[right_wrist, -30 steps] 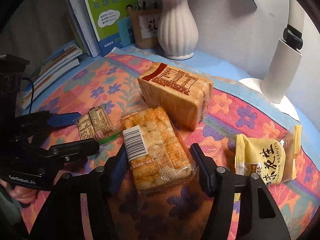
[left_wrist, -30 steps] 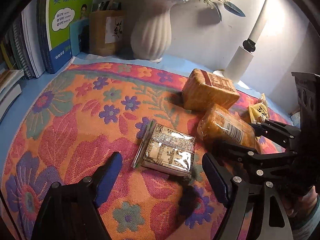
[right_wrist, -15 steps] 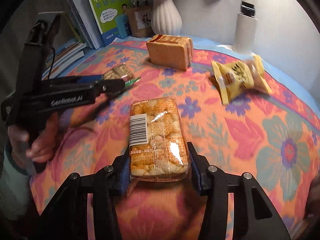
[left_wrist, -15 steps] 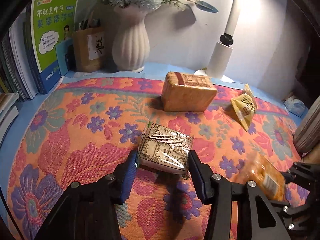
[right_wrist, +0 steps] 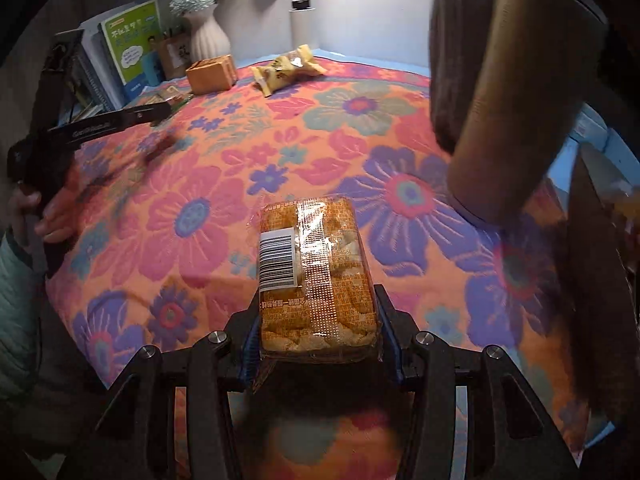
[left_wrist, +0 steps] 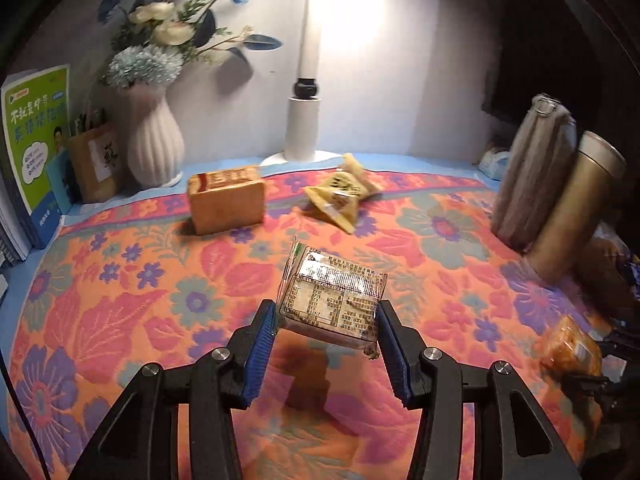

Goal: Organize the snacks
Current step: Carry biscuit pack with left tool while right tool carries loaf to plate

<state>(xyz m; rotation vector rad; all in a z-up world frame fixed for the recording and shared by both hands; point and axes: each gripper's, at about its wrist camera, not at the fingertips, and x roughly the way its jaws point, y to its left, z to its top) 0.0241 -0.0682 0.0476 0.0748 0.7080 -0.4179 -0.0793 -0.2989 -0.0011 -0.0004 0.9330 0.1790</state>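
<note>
My left gripper (left_wrist: 326,320) is shut on a clear-wrapped cracker packet (left_wrist: 334,302) with printed labels, held just above the flowered cloth. My right gripper (right_wrist: 316,320) is shut on an orange biscuit pack (right_wrist: 316,272) with a barcode, lifted over the cloth's right side. In the left wrist view that biscuit pack (left_wrist: 570,346) shows blurred at the far right. A brown bread loaf (left_wrist: 226,198) and a yellow peanut bag (left_wrist: 340,194) lie at the back of the cloth. The left gripper's black body (right_wrist: 100,128) and the hand holding it appear at the left of the right wrist view.
A white vase (left_wrist: 154,140) with flowers, a pen holder (left_wrist: 96,162) and books (left_wrist: 34,148) line the back left. A white lamp (left_wrist: 302,128) stands at the back. A grey pouch (left_wrist: 534,164) and a bronze flask (left_wrist: 576,208) stand at the right, close to my right gripper.
Both grippers closed on their packets and lifted them. The right one carried the biscuit pack far to the right, towards the flask. The left one swung right and rose with the cracker packet.
</note>
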